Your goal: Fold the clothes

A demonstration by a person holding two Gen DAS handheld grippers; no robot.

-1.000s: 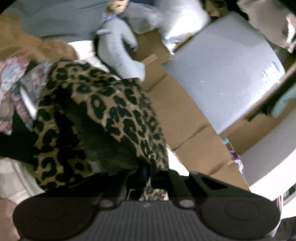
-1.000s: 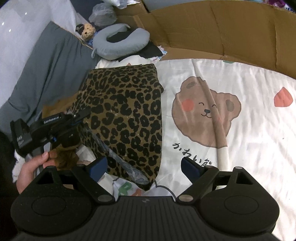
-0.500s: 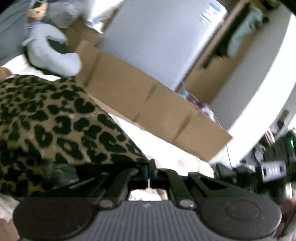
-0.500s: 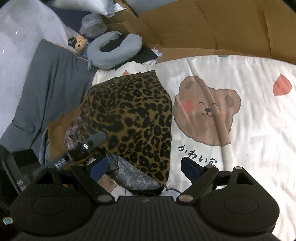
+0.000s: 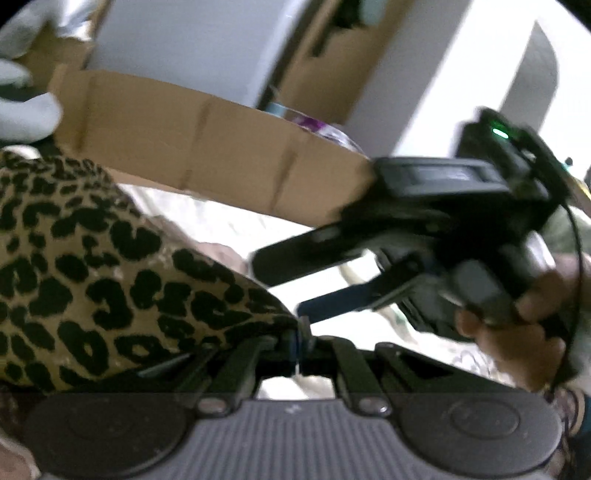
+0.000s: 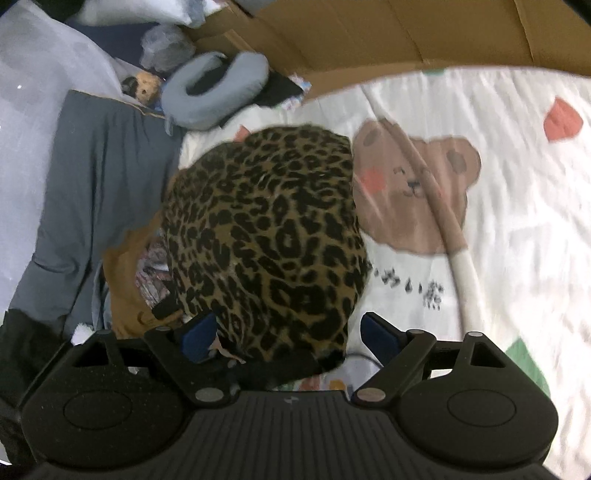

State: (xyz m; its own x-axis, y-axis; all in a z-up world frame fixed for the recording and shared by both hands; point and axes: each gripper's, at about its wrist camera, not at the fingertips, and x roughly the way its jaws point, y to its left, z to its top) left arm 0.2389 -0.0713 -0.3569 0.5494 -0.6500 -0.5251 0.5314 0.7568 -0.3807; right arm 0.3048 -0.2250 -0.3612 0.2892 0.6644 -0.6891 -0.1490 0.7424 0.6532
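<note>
Two grippers are at work on one piece of clothing. My left gripper (image 5: 300, 334) has its jaws squeezed together on an edge of the leopard cloth (image 6: 266, 236), which spreads off toward 9 o'clock in the left view. My right gripper (image 6: 284, 334) has its jaws wide apart, with the near end of the cloth bulging up between them at 6 o'clock in its view. I cannot tell if they touch it yet.

The cloth sits in a puffy hump on the bear sheet (image 6: 498, 229) of the bed. I think the step now is to grab a second edge so I can lift and spread it. To do that well I should slide the right jaws low around one thin edge, not the whole fat bump, and hold the left grip tight. The views are blurry, so going slow should help.

Other things are close. A small pile of other clothes (image 6: 147, 273) lies under the cloth at 9 o'clock, and I could pinch those by mistake. A gray neck pillow (image 6: 218, 92) and a tiny teddy (image 6: 146, 85) sit at 11 o'clock, well apart. A cardboard wall (image 6: 424, 33) runs along 12 o'clock.
</note>
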